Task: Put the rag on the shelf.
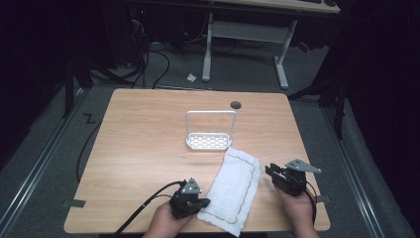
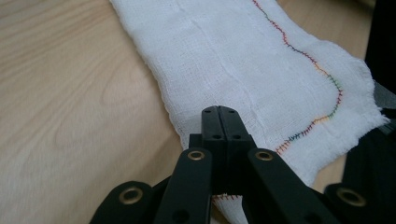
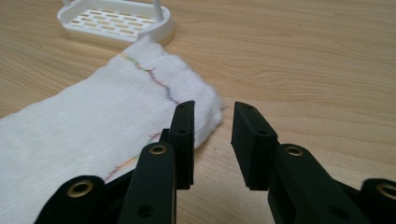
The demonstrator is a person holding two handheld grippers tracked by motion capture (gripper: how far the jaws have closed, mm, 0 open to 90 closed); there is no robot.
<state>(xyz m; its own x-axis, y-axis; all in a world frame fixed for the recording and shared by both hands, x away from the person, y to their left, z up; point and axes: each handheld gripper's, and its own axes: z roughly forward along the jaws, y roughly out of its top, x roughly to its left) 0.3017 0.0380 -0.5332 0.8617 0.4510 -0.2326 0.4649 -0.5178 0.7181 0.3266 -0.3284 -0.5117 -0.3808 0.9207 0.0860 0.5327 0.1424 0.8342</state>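
A white gauze cloth [image 1: 233,186] with a coloured stitched border lies flat on the wooden table [image 1: 148,148], running from the front edge toward a white perforated rack [image 1: 210,142] with a tall wire handle. My left gripper [image 1: 204,202] sits at the cloth's near left corner. In the left gripper view its jaws [image 2: 219,111] are pressed together over the cloth [image 2: 243,60], with no fabric showing between them. My right gripper [image 1: 271,171] stands open at the cloth's right edge. Its left jaw overlaps the cloth [image 3: 93,126] and its right jaw is over bare wood [image 3: 213,109]. The rack [image 3: 112,21] lies beyond.
A round cable hole [image 1: 236,104] marks the table's far edge. Behind the table stands a white-legged desk [image 1: 245,29], with cables on the grey floor. Tape tabs stick out at the table's front corners [image 1: 74,203]. Bare wood spreads left of the rack.
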